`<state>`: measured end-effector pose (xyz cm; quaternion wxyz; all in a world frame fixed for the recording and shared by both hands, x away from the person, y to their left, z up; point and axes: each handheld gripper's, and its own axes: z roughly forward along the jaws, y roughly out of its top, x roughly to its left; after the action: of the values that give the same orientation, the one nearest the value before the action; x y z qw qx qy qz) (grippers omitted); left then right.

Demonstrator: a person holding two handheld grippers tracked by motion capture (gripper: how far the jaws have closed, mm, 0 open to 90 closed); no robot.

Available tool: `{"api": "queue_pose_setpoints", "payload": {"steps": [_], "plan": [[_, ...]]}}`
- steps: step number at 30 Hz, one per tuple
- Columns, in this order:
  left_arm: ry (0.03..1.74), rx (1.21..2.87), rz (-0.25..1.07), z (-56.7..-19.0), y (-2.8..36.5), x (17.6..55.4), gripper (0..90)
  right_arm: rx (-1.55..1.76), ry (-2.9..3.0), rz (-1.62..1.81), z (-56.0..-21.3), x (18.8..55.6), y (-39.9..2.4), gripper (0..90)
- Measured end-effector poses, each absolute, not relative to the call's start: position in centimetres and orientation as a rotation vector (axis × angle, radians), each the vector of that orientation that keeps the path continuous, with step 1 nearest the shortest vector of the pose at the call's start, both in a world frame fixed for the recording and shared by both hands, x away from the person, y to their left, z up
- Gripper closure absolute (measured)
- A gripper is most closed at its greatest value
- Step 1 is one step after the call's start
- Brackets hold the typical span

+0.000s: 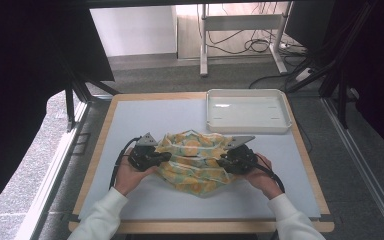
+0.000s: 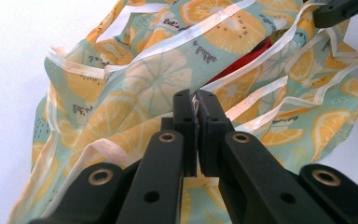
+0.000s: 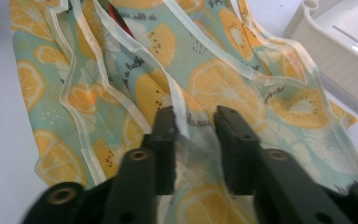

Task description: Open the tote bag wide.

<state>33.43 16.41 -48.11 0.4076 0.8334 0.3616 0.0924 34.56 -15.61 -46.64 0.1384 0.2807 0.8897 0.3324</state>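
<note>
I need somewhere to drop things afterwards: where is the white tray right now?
In the high view the white tray sits at the table's far right corner, just beyond the fruit-print cloth.

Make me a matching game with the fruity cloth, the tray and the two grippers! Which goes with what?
Things:
1. cloth
2. tray
3. left gripper
4. right gripper

States or places:
A. white, at the table's far right corner
B. jaws pinched shut on a fold of the cloth
C. crumpled in the middle, printed with orange slices
D. jaws with a gap between them, cloth edge inside

Pairs: 1-C, 2-A, 3-B, 4-D
</note>
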Motion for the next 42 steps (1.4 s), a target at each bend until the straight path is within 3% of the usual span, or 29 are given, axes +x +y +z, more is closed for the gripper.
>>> {"api": "queue_pose_setpoints", "payload": {"steps": [2, 4, 7, 21, 42], "plan": [[0.909, 2.100, 0.233, -48.1, 16.4, 33.4, 88.5, 0.812, 2.575, 0.960, -46.7, 34.6, -15.6, 77.0], [0.910, 2.097, 0.233, -48.0, 16.4, 33.4, 88.5, 0.810, 2.583, 0.981, -46.7, 34.6, -15.8, 86.5], [0.908, 2.095, 0.233, -48.0, 16.5, 33.3, 88.5, 0.801, 2.580, 1.018, -46.4, 34.6, -16.0, 88.1], [0.884, 2.082, 0.199, -47.6, 17.2, 31.0, 88.3, 0.764, 2.573, 1.194, -45.4, 32.4, -17.0, 88.3], [0.871, 2.174, 0.053, -51.4, 16.1, 28.6, 87.8, 0.826, 2.723, 1.071, -50.4, 30.6, -17.9, 88.4]]}}
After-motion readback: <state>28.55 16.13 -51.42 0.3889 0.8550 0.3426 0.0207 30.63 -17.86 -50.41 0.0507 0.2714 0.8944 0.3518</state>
